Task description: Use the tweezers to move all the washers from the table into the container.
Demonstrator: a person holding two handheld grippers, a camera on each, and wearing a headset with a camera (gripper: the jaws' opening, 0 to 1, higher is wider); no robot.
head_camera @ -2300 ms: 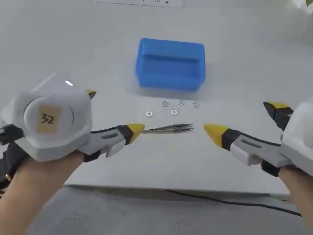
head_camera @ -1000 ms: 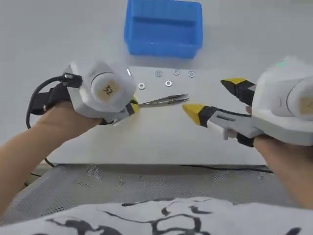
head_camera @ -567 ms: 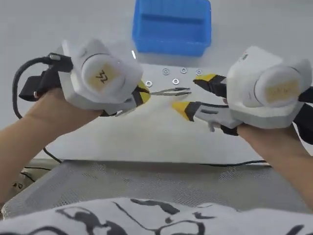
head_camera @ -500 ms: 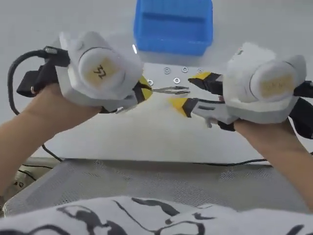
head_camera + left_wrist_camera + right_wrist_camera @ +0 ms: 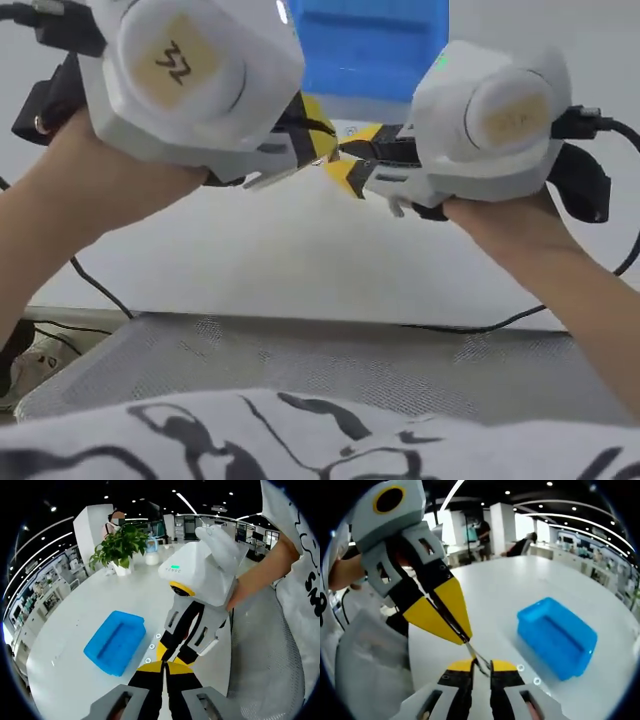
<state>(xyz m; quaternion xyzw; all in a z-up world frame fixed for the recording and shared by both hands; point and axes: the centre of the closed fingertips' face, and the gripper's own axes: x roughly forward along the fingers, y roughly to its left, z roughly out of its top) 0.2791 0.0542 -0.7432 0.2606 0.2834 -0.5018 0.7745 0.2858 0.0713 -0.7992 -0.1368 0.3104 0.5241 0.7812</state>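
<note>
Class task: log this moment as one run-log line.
left gripper: shut on tweezers | right gripper: jaws around tweezers' tips, grip unclear | washers: on table | blue container: looks empty

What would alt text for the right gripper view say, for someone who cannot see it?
The left gripper reaches in from the upper left, its yellow jaws shut on the tweezers, whose tips sit between the nearly closed jaws of the right gripper at the bottom. Beyond, on the white table, are a blue container and two washers.
</note>
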